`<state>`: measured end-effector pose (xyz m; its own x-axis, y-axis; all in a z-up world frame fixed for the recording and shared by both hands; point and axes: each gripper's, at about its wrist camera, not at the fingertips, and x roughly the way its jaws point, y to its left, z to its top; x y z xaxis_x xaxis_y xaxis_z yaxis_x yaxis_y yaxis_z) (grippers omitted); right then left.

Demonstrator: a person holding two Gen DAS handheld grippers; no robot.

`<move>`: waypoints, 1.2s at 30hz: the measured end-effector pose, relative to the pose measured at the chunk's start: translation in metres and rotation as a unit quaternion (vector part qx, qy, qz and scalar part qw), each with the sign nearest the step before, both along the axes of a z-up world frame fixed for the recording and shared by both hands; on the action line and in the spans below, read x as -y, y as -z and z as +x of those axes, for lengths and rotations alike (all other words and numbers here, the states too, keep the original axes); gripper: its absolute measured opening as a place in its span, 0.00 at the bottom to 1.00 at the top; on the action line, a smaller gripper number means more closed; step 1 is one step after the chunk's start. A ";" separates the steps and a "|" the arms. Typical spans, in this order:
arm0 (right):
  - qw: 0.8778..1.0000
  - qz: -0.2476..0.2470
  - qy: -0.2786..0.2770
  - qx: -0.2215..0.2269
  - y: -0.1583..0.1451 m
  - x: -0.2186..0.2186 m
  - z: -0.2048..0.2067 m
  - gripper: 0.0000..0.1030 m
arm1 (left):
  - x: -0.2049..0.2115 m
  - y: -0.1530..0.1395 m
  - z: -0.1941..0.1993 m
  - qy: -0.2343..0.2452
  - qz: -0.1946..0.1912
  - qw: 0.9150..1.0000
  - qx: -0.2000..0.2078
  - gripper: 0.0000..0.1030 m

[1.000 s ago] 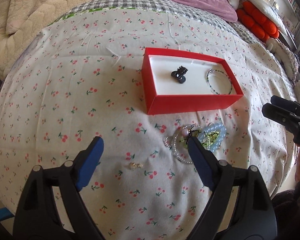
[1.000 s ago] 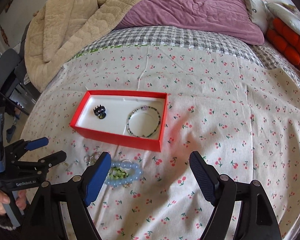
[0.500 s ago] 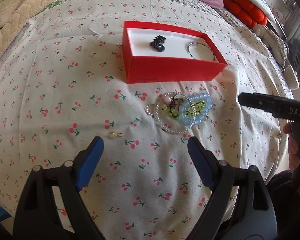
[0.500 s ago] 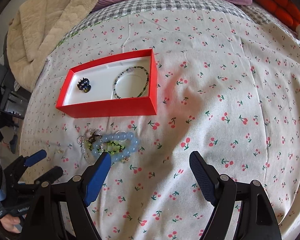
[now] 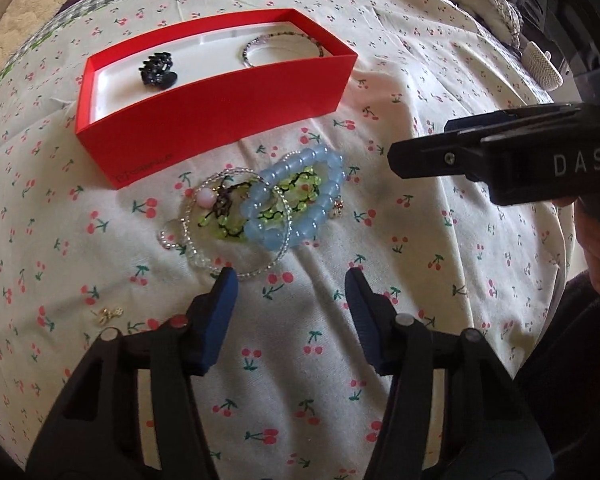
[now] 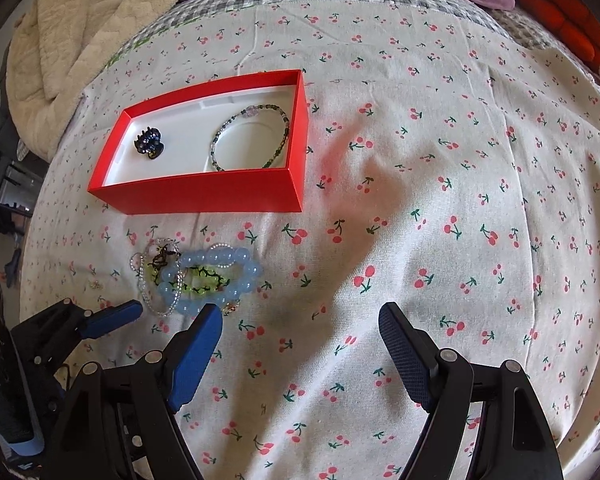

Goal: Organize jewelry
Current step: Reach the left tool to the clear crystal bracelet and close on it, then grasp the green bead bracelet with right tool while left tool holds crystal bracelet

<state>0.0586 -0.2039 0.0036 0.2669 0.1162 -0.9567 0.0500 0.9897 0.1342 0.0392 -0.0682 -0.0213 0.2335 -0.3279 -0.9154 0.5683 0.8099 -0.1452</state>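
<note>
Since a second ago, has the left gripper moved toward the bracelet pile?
Yes. The left gripper has come forward to the bracelet pile before the red box, jaws narrower.

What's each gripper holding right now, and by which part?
Nothing. The left gripper is open just short of the bracelet pile; the right gripper is open over bare bedsheet.

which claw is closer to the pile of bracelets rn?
Left. The left claw sits open at the near edge of the pile of bracelets, one fingertip at the clear strand. The right claw is open too, off to the pile's right.
</note>
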 end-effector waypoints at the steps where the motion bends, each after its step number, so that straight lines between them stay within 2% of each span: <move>1: 1.000 -0.002 -0.001 -0.001 0.001 0.000 0.000 0.80 | 0.002 0.001 0.000 0.001 0.005 1.000 0.002 0.49; 9: 1.000 -0.008 0.000 -0.007 0.009 0.003 0.003 0.79 | 0.008 0.005 0.008 -0.001 0.018 1.000 0.024 0.36; 12: 1.000 -0.002 0.006 -0.009 0.012 0.005 0.006 0.79 | 0.010 0.004 0.009 0.003 0.022 0.999 0.035 0.36; 16: 1.000 0.011 0.016 -0.008 0.013 0.009 0.007 0.79 | 0.012 -0.004 0.005 0.020 0.005 0.999 0.044 0.36; 22: 1.000 0.018 0.010 0.000 0.015 0.004 0.010 0.79 | 0.014 0.008 0.008 0.016 0.032 0.999 0.038 0.35; 23: 1.000 0.018 0.010 0.001 0.015 0.003 0.011 0.79 | 0.012 0.008 0.010 0.011 0.034 0.999 0.039 0.33; 25: 1.000 0.021 0.010 0.005 0.015 0.001 0.012 0.79 | 0.008 0.008 0.013 0.002 0.030 0.999 0.029 0.15; 26: 1.000 0.029 0.010 0.009 0.014 0.000 0.012 0.76 | 0.005 0.008 0.014 -0.003 0.026 0.999 0.021 0.15; 28: 0.998 0.054 0.008 0.017 0.012 -0.001 0.014 0.66 | 0.000 0.007 0.015 -0.012 0.023 1.000 0.014 0.05; 30: 0.996 0.086 0.004 0.019 0.010 0.000 0.014 0.53 | -0.006 0.005 0.015 -0.019 0.019 1.000 0.010 0.05; 33: 0.993 0.118 -0.003 0.012 0.013 -0.003 0.017 0.42 | -0.015 -0.002 0.013 -0.029 0.006 1.000 0.007 0.05; 36: 0.990 0.137 -0.016 0.004 0.015 -0.013 0.020 0.39 | -0.025 -0.010 0.011 -0.040 -0.008 0.999 0.007 0.05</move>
<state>0.0785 -0.1908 -0.0118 0.2671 0.3803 -0.8855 0.0175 0.9168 0.3990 0.0503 -0.0437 -0.0117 0.2729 -0.3230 -0.9062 0.5036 0.8505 -0.1515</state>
